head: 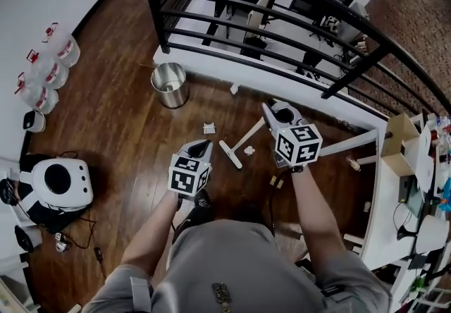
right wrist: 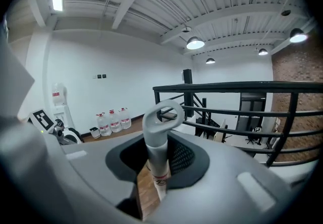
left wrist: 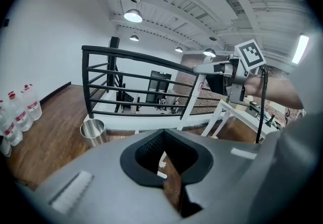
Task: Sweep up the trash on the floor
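in the head view we see the right gripper (head: 276,118) at about one o'clock from the person's body. its jaws are closed on the top of the white broom (head: 246,139). the handle slants down toward nine o'clock, so the head rests on the wooden floor (head: 120,128). we judge the high grip is meant to give a long reach. the left gripper (head: 202,144) hangs just beside it at eleven o'clock, tips together, carrying nothing. the trash is paper scraps: one (head: 209,127) lies at twelve o'clock from the left gripper and another (head: 249,151) just beside the broom head. a steel bin (head: 169,84) stands at eleven o'clock near the black railing (head: 155,8), probably where the trash goes.

in the left gripper view the jaws are drawn narrow with only floor showing through them. the bin (left wrist: 93,131) sits at nine o'clock.

in the right gripper view the handle's loop end (right wrist: 161,114) stands up between the clamped jaws. its small label has red print we cannot read. the water bottles (right wrist: 112,119) at nine o'clock have red labels, also unreadable. the cubes carry only square markers.
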The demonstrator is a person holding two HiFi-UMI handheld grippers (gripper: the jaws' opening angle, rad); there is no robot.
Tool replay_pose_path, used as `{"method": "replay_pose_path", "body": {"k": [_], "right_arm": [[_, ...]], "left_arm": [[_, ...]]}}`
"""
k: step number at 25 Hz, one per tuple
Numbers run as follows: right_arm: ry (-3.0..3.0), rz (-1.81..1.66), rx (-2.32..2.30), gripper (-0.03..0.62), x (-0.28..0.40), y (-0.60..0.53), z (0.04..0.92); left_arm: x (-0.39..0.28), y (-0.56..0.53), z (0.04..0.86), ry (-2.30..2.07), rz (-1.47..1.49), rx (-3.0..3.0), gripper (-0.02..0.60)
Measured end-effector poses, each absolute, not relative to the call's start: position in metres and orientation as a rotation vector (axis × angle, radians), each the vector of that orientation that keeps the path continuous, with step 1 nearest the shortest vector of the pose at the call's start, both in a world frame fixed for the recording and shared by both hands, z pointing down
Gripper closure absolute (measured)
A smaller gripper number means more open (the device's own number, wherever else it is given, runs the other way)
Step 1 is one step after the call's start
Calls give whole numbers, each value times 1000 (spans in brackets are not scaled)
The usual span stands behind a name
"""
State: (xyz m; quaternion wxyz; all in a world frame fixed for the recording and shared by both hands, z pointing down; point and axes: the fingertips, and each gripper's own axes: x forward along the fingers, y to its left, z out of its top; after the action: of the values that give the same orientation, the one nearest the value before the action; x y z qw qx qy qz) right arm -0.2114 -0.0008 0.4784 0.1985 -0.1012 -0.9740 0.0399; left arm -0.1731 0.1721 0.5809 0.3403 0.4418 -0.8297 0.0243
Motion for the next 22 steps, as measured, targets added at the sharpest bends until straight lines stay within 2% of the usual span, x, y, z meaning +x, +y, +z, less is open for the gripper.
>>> {"method": "replay_pose_path", "body": {"k": [6,14,22], "right_arm": [[-2733,165,-334,517,-269,38,483],[-2708,249,-282,517,-328,36,525],[-2661,257,-61,517,-318,-13,551]], "left_arm": [[-211,199,588,-2162,60,1100,575],[-256,204,587,-2179,129,1057,574],[-292,185,592,-2133,144,1130,575]]}}
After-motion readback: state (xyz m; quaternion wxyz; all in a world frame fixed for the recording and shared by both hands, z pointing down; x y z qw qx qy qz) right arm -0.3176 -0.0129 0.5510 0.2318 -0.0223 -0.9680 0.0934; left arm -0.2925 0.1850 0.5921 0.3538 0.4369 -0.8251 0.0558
